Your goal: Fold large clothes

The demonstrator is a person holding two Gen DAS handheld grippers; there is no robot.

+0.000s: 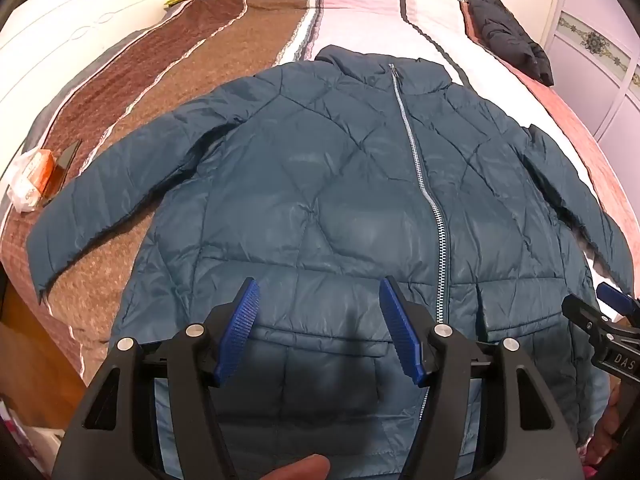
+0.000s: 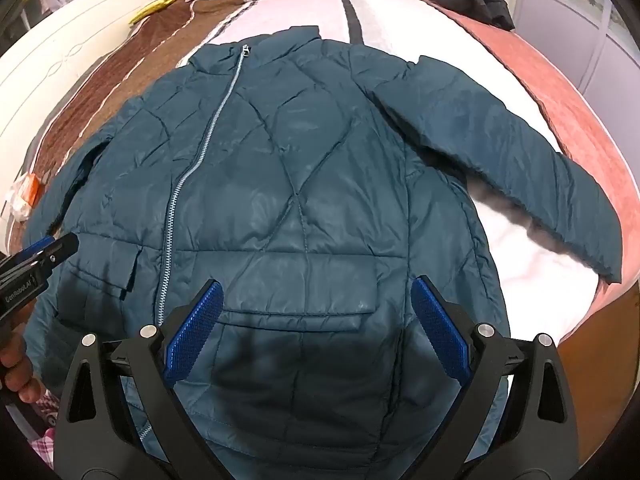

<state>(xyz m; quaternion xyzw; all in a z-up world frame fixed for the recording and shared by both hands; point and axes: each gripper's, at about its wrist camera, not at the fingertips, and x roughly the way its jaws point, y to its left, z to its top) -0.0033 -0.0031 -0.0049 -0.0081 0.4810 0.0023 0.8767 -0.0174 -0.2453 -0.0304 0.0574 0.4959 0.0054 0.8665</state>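
Teal quilted jacket (image 1: pixel 312 184) on brown, pink and white striped bedspread (image 1: pixel 224 32)

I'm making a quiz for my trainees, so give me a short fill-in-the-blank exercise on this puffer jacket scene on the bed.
1. The teal jacket lies flat on the bed with its zipper ____.
2. Both sleeves are spread ____ from the body.
3. The left gripper and the right gripper both have ____ jaws, holding nothing.
4. A second, ____ garment lies near the bed's far edge.

Missing words: closed; outward; open; black
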